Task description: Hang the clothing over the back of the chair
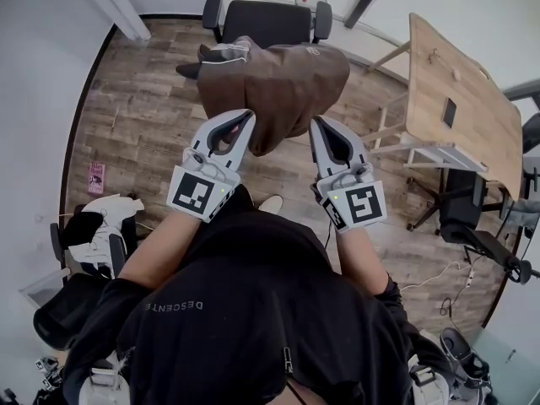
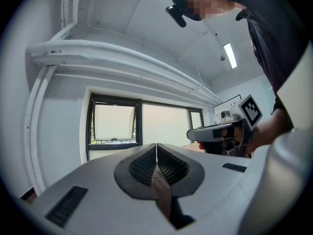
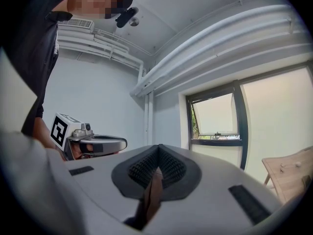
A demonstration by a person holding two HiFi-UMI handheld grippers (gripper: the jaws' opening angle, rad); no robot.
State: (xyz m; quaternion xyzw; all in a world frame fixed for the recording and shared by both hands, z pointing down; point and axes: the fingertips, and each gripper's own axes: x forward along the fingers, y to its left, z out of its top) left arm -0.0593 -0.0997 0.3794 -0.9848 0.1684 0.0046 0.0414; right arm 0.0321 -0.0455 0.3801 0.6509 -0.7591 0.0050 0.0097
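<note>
1. The left gripper [image 2: 156, 155] has its jaws pressed together on a thin fold of the brown clothing [image 2: 162, 195]. The fold shows as a brown strip pinched between the ribbed pads.
2. The right gripper [image 3: 156, 161] is also clamped tight, with another brown edge of the same clothing nipped between its pads.
3. The two grippers point level and side by side. Each one shows at the edge of the other's gripper view.
4. In the head view the clothing hangs bunched in the air between and beyond the two gripper tips, on the near side of the black chair [image 1: 266, 19].
5. The top of the clothing overlaps the lower edge of the black chair in that view. Whether it touches the chair cannot be told, and it is not draped over the chair's back.
6. The black chair stands on the wooden floor [image 1: 143, 116] at the far edge of the head view, directly ahead of both grippers.
7. To the right of the black chair is a light wooden surface [image 1: 460, 99] with a small dark object [image 1: 450, 112] lying on it.
8. Well to the near left of the black chair, a second chair [image 1: 84, 256] carries a white garment [image 1: 110, 213]. A small pink item [image 1: 95, 178] lies on the floor just beyond it.
9. A dark-framed window [image 2: 115, 124] fills the wall ahead in both gripper views.
</note>
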